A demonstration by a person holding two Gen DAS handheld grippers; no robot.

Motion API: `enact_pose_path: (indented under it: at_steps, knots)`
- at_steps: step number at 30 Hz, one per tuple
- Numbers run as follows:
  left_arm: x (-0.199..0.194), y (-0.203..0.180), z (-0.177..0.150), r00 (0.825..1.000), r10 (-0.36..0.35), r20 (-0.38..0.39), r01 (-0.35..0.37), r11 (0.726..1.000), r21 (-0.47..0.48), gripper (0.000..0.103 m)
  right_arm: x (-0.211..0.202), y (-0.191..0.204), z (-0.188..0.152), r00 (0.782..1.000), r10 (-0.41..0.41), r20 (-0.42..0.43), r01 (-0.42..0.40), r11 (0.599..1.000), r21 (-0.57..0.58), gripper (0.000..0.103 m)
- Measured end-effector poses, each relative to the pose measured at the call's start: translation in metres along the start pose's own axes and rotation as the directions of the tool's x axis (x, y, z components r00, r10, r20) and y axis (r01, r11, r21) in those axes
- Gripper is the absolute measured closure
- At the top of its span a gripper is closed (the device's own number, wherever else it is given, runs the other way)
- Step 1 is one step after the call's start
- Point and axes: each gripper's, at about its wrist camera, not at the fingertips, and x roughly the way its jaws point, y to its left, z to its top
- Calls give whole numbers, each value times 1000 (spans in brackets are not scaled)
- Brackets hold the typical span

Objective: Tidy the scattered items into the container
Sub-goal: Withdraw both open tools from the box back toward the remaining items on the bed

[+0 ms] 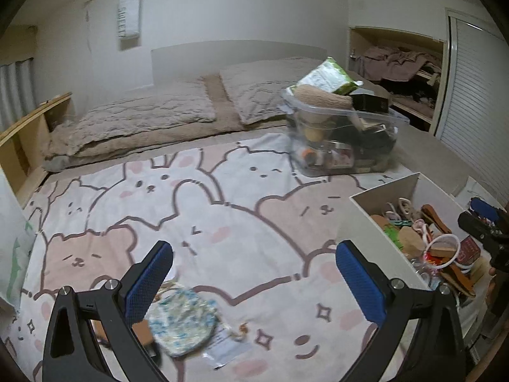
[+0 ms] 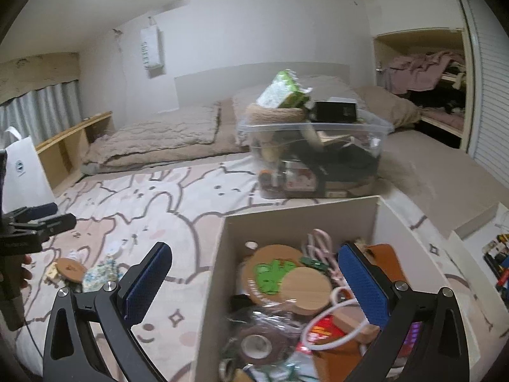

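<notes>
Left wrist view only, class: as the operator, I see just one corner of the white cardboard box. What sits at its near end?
Observer: A brown roll of tape lies at the near end of the white cardboard box.
Operator: Where are the right tongs?
Observer: The right tongs hang open above the box, holding nothing.
Operator: Anything beside the floral fabric pouch?
Observer: A round wooden disc lies on the cartoon-print bedspread, just left of the pouch.
</notes>
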Motion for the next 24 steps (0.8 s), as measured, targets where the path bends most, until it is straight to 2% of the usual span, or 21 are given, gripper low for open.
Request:
enact_pose_path:
  at_steps: [12, 24]
  knots:
    - [-27, 63, -27, 994, 102, 33, -99, 991, -85, 0, 0, 51, -2, 995, 99, 11, -97, 991, -95, 0]
    - [-51, 116, -49, 977, 198, 74, -183, 968, -175, 0, 11, 88, -11, 976, 217, -16, -217, 972, -88, 0]
